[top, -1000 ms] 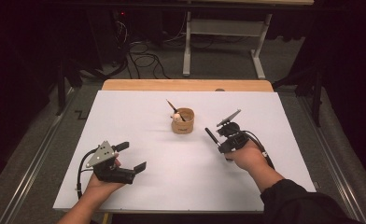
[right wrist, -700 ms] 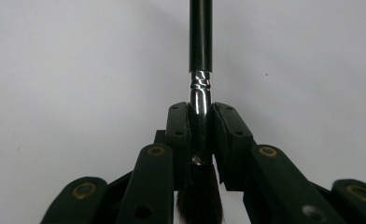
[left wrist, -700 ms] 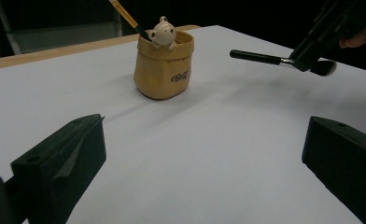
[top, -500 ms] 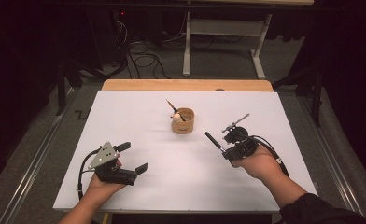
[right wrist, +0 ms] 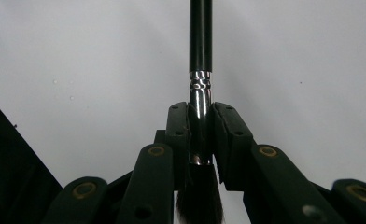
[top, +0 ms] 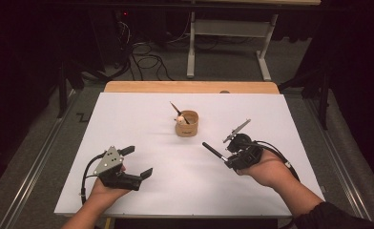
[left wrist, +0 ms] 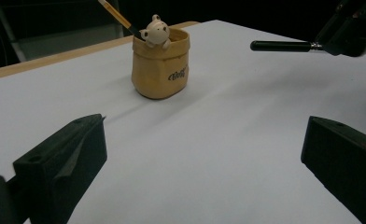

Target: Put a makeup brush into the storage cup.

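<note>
Makeup brush [right wrist: 200,46], glossy black handle with chrome ferrule, is clamped in the right gripper [right wrist: 200,126] above the white sheet [top: 142,124], near a tan pouch-shaped cup [top: 187,124]; the left gripper [top: 138,162] gapes.

A wooden table [top: 128,87] carries a large white sheet [top: 128,124] that covers nearly all of its top, leaving a bare wooden strip along the far edge. A small tan cup [top: 187,125] stands upright on the sheet, a little beyond its middle. The table's bare strip lies well beyond the cup. The sheet around the cup is plain white.
</note>
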`<state>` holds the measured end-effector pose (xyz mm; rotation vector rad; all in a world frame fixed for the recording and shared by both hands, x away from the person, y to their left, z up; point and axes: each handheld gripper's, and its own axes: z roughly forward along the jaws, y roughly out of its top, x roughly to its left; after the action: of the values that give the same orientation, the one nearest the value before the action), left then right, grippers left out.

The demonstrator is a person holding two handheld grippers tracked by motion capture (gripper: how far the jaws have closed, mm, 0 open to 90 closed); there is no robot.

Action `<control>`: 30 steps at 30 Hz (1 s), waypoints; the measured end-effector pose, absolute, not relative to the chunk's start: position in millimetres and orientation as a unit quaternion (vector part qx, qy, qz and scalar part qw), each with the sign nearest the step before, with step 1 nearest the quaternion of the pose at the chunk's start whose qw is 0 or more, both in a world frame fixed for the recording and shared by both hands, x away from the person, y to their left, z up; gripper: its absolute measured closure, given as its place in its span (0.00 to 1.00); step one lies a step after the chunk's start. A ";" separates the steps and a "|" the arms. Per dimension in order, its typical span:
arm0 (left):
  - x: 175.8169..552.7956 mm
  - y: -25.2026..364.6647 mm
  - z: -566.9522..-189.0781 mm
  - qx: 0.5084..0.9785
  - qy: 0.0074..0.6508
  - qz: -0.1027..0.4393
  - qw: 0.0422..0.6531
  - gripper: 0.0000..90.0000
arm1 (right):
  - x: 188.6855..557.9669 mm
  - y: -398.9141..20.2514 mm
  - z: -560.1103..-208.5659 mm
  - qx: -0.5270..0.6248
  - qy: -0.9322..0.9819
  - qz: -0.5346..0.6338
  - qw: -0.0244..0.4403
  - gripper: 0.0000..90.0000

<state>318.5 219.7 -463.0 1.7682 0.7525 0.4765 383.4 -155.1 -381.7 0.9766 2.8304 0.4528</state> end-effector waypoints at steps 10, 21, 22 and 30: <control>317.8 216.5 -463.8 0.753 0.311 0.210 0.540 0.01 | 380.3 -144.1 -387.2 0.247 0.956 0.154 0.030 0.87; 316.8 215.0 -463.5 0.756 0.306 0.213 0.537 0.01 | 373.7 -135.3 -391.3 0.199 0.966 0.161 0.028 0.87; 316.8 214.8 -463.5 0.758 0.305 0.213 0.536 0.02 | 373.8 -135.3 -391.3 0.202 0.966 0.158 0.027 0.87; 319.2 210.2 -455.9 0.755 0.299 0.234 0.534 0.02 | 376.3 -136.0 -389.5 0.216 0.964 0.154 0.023 0.87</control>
<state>319.2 210.2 -455.9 1.7986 0.7136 0.5587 376.3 -136.0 -389.5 0.6691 2.9843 0.4774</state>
